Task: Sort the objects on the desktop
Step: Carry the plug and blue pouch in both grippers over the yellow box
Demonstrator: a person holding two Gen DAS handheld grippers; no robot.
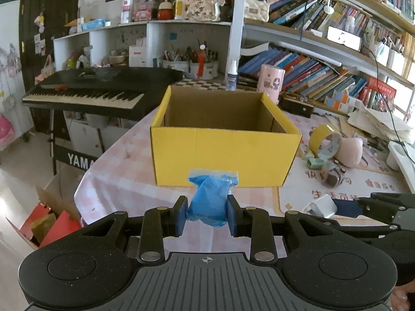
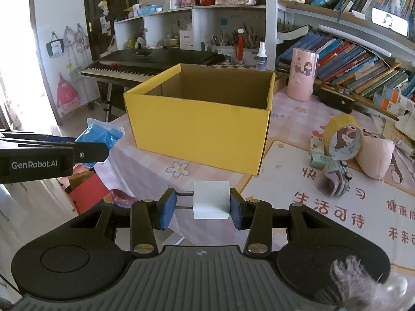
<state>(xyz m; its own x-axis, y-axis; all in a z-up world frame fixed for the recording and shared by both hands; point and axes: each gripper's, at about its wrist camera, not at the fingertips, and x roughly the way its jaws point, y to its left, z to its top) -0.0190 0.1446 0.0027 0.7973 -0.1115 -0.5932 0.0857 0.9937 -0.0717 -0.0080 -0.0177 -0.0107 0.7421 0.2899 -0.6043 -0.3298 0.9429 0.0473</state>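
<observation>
Two claws are loaded, neither yet over the box (image 1: 223,153). Left claw (image 1: 207,213) pinches a blue bag (image 1: 210,197), its sealed clear top pointing up and away toward the box's near wall, long axis running along the fingers. Right claw (image 2: 203,206) clamps a white plug (image 2: 211,203), prongs sticking out sideways to the left pad, so its long axis lies across the jaws. What shows of the box's inside looks empty, so sorting has barely begun; tape (image 2: 342,136), a pink cushion (image 2: 376,156) and small bits wait on the table (image 2: 207,176)
</observation>
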